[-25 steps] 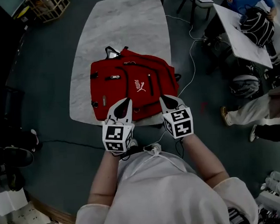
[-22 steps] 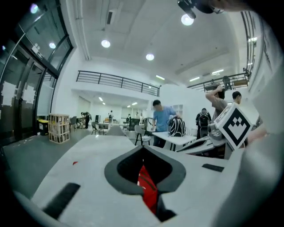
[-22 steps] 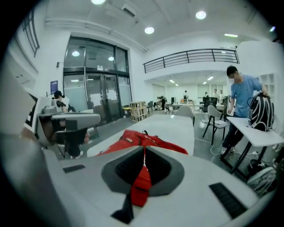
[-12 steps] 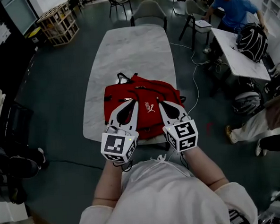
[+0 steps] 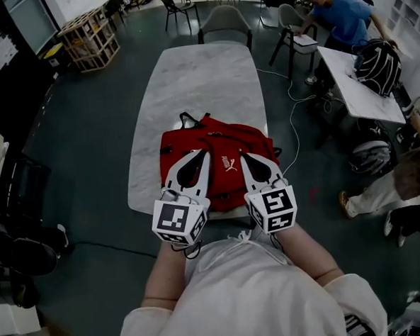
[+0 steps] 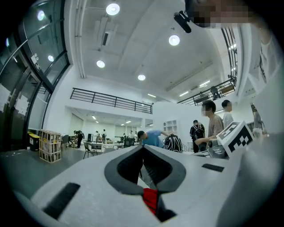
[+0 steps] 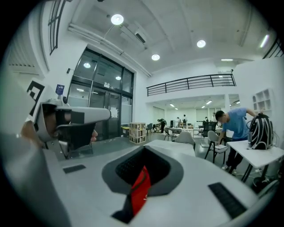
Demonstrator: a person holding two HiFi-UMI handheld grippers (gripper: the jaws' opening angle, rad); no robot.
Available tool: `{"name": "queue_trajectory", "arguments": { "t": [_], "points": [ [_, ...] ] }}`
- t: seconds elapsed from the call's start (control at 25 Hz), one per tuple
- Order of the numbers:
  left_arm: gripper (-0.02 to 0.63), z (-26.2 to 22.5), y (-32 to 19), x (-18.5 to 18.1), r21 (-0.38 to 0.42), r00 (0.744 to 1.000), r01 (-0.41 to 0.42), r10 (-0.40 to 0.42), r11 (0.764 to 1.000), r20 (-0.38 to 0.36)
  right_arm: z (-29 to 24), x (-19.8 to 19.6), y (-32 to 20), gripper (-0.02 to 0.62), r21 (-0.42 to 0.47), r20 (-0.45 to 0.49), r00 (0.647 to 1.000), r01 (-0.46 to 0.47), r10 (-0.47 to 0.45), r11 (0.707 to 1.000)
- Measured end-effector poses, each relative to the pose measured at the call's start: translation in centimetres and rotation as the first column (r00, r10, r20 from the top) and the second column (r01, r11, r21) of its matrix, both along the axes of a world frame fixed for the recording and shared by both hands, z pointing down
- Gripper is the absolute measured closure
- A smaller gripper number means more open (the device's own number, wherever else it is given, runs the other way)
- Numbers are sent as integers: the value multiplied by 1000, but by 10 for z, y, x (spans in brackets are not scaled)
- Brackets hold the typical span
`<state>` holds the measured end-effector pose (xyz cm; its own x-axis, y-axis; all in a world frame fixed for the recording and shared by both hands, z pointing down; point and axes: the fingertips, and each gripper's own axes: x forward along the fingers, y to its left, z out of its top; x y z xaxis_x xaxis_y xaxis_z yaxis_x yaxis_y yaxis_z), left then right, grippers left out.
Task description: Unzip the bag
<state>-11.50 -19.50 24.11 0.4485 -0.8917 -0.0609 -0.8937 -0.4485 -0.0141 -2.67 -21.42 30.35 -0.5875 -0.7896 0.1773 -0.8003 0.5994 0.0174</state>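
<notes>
Above the bag [image 5: 221,137], whole only overhead, left tongs [image 5: 205,153] and right tongs [image 5: 242,155] sit closed.

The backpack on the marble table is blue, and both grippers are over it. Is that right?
Not quite. The backpack is red, not blue, as the head view shows. It does lie on the marble table, and the left gripper and right gripper are both over it.
</notes>
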Motion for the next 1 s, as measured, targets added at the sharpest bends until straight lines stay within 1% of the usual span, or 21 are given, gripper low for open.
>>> {"name": "queue_trajectory", "arguments": {
  "t": [0.24, 0.68, 1.0],
  "points": [
    [586, 3, 2, -2, -15, 1000, -7, 7, 1000, -16, 2, -5, 3, 569, -19, -5, 1000, 6, -6, 1000],
    [586, 9, 7, 2, -22, 999, -31, 31, 999, -9, 10, 0, 7, 569, -31, 0, 1000, -27, 27, 999],
    [586, 14, 9, 2, -38, 1000, -21, 20, 999, -14, 14, 3, 11, 569, -51, -6, 999, -35, 35, 998]
  ]
}}
